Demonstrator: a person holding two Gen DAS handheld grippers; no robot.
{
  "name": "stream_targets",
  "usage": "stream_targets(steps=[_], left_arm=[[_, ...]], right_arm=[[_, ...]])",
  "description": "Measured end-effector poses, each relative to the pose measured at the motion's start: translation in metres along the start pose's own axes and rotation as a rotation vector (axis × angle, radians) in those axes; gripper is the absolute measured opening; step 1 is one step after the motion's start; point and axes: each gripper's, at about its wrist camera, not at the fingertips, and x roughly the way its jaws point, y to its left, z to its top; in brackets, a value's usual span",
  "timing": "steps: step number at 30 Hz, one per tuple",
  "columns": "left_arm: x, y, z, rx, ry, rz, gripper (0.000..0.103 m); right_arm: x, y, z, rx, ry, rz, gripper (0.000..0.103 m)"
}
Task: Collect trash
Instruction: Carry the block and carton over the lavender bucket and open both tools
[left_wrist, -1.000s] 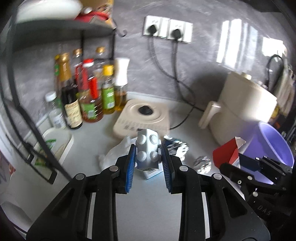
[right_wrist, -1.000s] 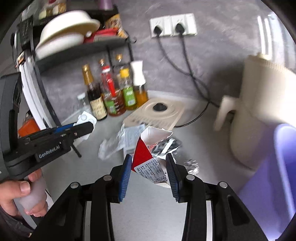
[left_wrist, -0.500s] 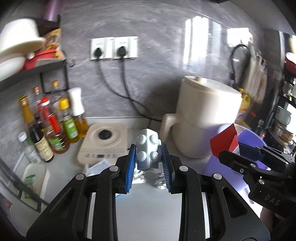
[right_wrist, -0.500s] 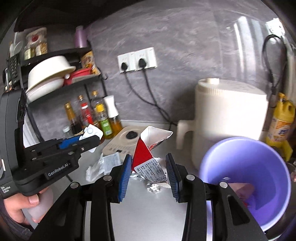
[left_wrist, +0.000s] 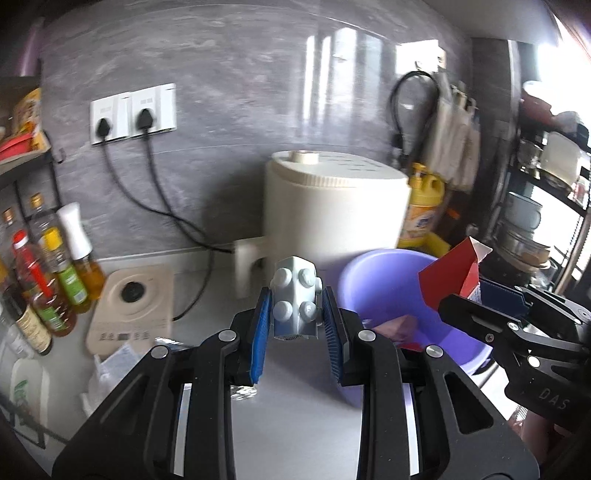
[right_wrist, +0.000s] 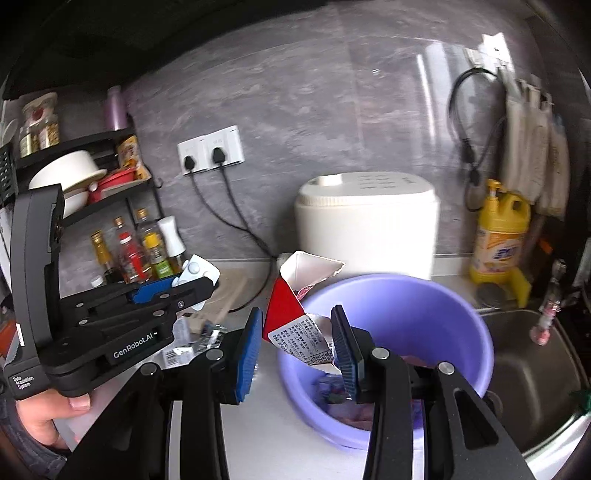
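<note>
I've got the counter (left_wrist: 295, 424) under both grippers, w/ a steel sink (right_wrist: 532, 369) at its right end. Biggest thing standing on it is the white appliance (right_wrist: 365, 229) against the grey wall, handle side facing left. In front of it sits the purple tub (right_wrist: 424, 306), mouth up, right beside the sink. Inside I can see some pinkish scraps and other bits at the bottom, too blurred to name. To the appliance's right is a yellow detergent jug (right_wrist: 498, 240), upright w/ a pump top. On the left, a beige cooktop (left_wrist: 133, 314) lies flat, and next to it a cluster of sauce bottles (left_wrist: 48, 280) stands upright under a black shelf rack (right_wrist: 85, 177) holding a white bowl. Loose wrappers (right_wrist: 184, 343) lie on the counter near the cooktop.

My right gripper (right_wrist: 299, 343) is clamped on a red-and-white carton (right_wrist: 295, 306): blue pads press both sides near its lower printed end, torn-open top pointing up and away. The carton hangs over the tub's near-left rim, clear of the counter.

My left gripper (left_wrist: 295, 314) is clamped on a blister pack (left_wrist: 295, 299), pale grey w/ round bumps facing me, held upright btwn the pads w/ its top sticking out past the tips. It's off the counter, just left of the tub and in front of the appliance handle.
</note>
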Motion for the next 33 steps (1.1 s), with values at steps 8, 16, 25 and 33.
stream_targets(steps=[8,16,25,33], left_arm=[[0.014,-0.032,0.008,0.047,0.010,-0.073,0.027],[0.027,-0.044,0.013,0.064,0.027,-0.110,0.027],[0.036,-0.062,0.015,0.097,0.043,-0.166,0.028],[0.047,-0.077,0.013,0.086,0.072,-0.235,0.042]], right_arm=[[-0.015,-0.037,-0.005,0.061,-0.017,-0.077,0.038],[-0.002,-0.062,-0.010,0.092,-0.006,-0.130,0.064],[-0.022,-0.083,-0.021,0.150,-0.012,-0.181,0.067],[-0.039,-0.093,-0.026,0.172,-0.019,-0.216,0.068]])
